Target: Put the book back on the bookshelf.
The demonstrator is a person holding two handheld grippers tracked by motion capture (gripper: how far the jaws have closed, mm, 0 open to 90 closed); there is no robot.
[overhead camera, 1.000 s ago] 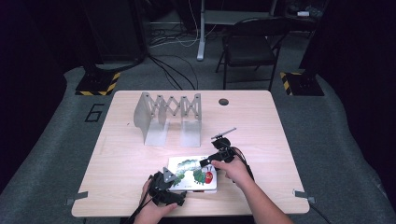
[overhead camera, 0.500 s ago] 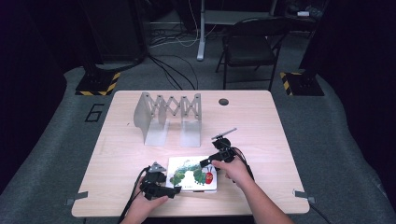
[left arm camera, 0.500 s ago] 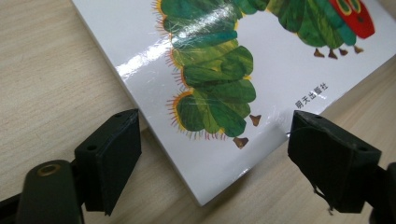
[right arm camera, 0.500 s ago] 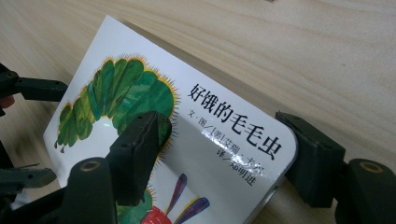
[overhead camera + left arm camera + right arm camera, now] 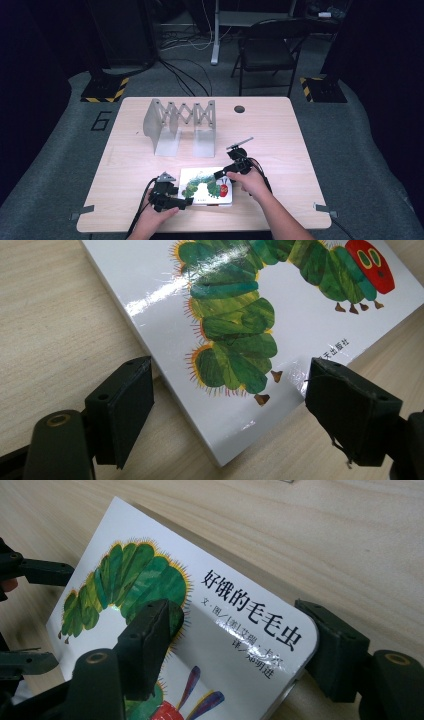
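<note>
Left gripper (image 5: 227, 405) level, fingers closing around book (image 5: 280, 340) corner, not touching; right gripper (image 5: 240, 645) fingers clamp book.

A pale wooden tabletop (image 5: 150, 165) carries a white board book with a green caterpillar on its cover (image 5: 206, 186), lying flat near the front edge. The left gripper (image 5: 186, 202) sits at the book's left corner, its fingers having just been closing; the right gripper (image 5: 223, 173) sits at the upper right corner. Farther back stands a grey metal expanding bookend rack (image 5: 181, 125), well apart from the book.
</note>
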